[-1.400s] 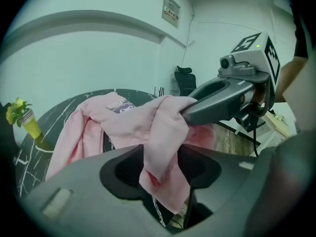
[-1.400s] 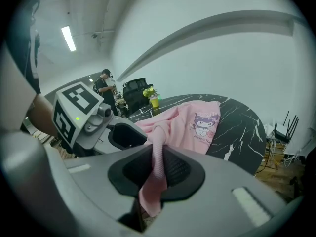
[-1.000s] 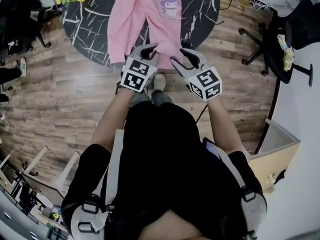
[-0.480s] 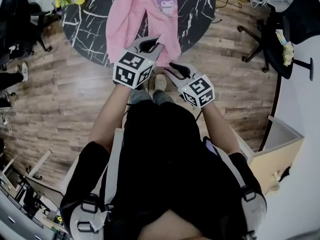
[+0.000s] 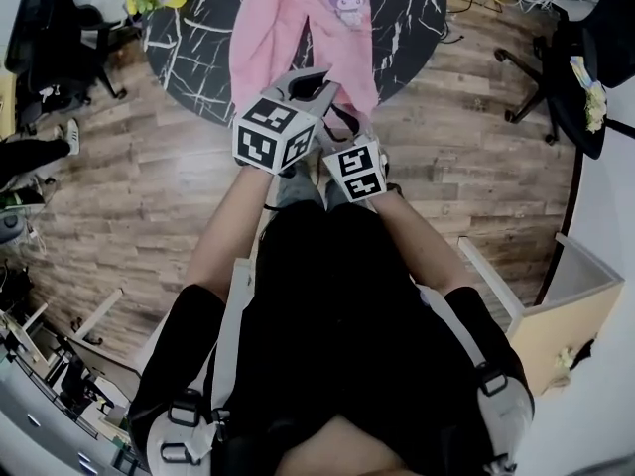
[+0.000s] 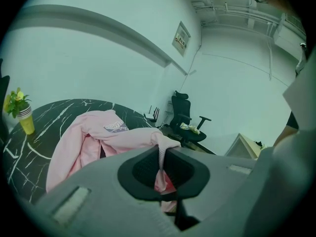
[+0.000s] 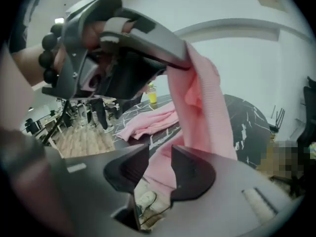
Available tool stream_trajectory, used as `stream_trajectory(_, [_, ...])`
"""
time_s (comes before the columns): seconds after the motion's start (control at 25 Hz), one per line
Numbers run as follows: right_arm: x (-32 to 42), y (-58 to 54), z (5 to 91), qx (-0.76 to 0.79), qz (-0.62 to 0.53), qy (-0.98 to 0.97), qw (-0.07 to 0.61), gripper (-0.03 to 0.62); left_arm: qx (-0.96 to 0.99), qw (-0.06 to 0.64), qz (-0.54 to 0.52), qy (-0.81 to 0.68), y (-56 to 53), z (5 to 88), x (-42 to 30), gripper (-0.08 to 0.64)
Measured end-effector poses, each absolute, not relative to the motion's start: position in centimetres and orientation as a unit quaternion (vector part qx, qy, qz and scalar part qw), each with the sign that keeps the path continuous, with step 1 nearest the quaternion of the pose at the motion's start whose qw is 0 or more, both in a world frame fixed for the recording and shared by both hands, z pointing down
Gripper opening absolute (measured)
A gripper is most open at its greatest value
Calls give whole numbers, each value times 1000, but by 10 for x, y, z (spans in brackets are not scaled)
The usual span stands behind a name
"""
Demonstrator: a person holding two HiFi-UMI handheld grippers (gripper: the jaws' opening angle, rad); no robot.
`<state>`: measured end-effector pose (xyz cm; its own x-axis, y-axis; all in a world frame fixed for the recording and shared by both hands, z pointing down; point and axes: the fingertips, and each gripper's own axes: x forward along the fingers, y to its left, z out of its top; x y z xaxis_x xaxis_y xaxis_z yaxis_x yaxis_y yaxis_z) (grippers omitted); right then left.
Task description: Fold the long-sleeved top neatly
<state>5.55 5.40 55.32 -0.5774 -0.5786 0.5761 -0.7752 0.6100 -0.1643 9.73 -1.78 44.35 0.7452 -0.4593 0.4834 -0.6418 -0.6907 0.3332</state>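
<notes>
Left tool (image 6: 160, 154) clamps the pink top (image 6: 79, 142) by its edge above the tabletop (image 6: 22, 154). Right tool (image 7: 159, 167), jaws just narrowing, fabric between ungripped; it may pinch off-edge, skewing the fold.

The top (image 5: 298, 38) is pink, its hem ribbed, with a dark purplish cartoon print on the chest. The round surface (image 5: 193, 48) beneath is black, veined with thin white marble lines. The floor (image 5: 119, 196) is brown wood planking. The left gripper (image 6: 160, 154) is grey with black fingers (image 6: 138, 174); its cube (image 5: 273, 135) bears black-and-white square markers. A yellow cup (image 6: 28, 124) holds yellow flowers (image 6: 17, 97).
</notes>
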Motion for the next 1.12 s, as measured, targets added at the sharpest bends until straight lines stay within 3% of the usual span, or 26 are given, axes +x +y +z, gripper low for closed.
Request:
stream_trajectory(0.44, [123,62,546,485,195,-817,244,123,889,265,192,-321,-7,468,78,15])
stream_trajectory(0.84, [121,51,573,476,166,-808,306,143,895,264,175,-313,-8,455,90,17])
stream_trajectory(0.96, [125,44,580,496,184,-787,317,121,893,266,180,-315,-5,457,87,15])
stream_trajectory(1.04, [124,42,580,494,179,-787,323,51,892,266,183,-317,-4,458,84,15])
stream_trajectory(1.12, [124,46,574,489,168,-794,320,26,889,266,183,-324,-5,461,78,15])
